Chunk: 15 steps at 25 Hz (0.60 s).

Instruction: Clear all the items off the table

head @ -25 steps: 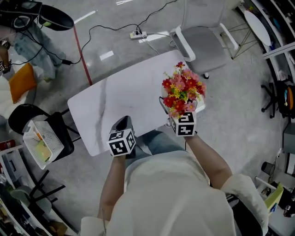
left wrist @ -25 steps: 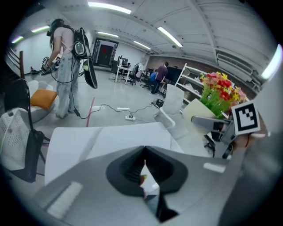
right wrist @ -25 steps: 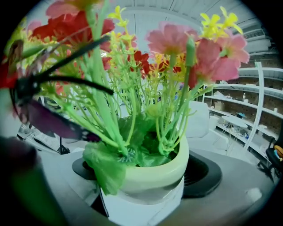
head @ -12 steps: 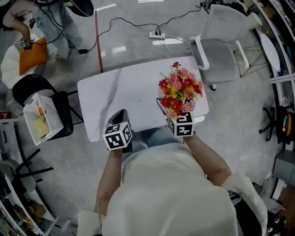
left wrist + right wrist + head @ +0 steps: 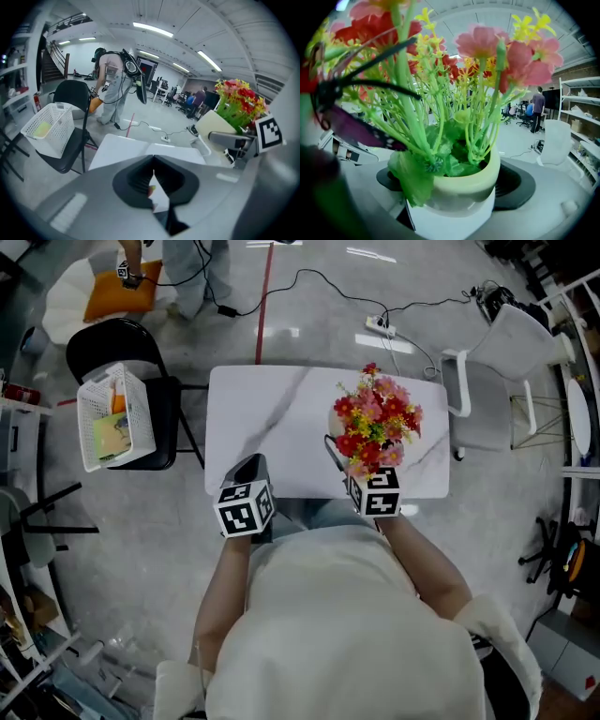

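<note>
1. One grip carries the whole job. My right gripper (image 5: 361, 470) has its jaws clamped on the white flower pot (image 5: 454, 206), which sits squarely between them. I cannot tell whether the pot's base rests on the table (image 5: 272, 418) or hangs above it. The pot's wall looks smooth, so I judge that a sharp swing could let it slide down out of the pads.
2. The flowers (image 5: 487, 47) stand tall above the jaws and make the load top-heavy. If I tip the gripper far, the pot could roll in the grip.
3. The flowers fill nearly everything ahead of the right jaws, so I am half blind there. I could knock the pot on the table's edge.
4. My left gripper (image 5: 153, 180) has its jaws pressed together, with only a thin slit between them. I cannot tell whether the coloured speck in that slit is something pinched. Shut like this, it cannot steady the pot.
5. The basket (image 5: 112, 413) sits on a black chair (image 5: 111, 334), well off to the left of the left jaws. It looks light, so setting the pot on its rim might tip it.
</note>
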Tool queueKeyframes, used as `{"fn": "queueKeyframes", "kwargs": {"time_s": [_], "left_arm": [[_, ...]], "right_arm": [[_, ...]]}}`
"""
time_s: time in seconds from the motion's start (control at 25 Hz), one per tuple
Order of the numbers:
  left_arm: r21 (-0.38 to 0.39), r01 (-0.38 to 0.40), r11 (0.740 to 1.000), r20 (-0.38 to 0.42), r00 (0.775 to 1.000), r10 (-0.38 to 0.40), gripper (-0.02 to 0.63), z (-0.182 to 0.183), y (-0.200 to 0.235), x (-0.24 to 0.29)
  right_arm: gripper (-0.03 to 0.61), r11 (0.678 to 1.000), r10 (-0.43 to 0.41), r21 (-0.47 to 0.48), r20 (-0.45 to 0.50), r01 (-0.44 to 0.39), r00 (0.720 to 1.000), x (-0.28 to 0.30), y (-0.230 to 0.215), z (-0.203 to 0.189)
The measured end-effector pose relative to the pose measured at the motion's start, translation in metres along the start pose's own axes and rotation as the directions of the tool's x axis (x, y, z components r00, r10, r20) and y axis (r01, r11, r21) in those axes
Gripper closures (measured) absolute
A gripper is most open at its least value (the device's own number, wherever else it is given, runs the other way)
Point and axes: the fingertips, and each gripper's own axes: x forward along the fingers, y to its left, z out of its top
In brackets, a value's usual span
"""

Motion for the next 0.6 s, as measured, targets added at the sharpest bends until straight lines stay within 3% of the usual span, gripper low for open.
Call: {"fn": "queueKeyframes", "kwargs": {"time_s": [0.16, 0.6], "left_arm": [[-0.043, -0.041, 0.998, 0.01, 0.999, 0.042, 0.605, -0.003, 0.048, -0.021], [-0.178, -0.167, 0.97, 0.05, 0.983, 0.178, 0.604, -0.012, 0.18, -0.083]], "right_arm": [[0.049, 0.998, 0.051, -0.045, 0.035, -0.049, 0.998, 0.014, 0.054, 0.023], [0.049, 0.964, 0.226, -0.138, -0.007, -0.225, 0.974, 0.052, 0.202, 0.037]]}}
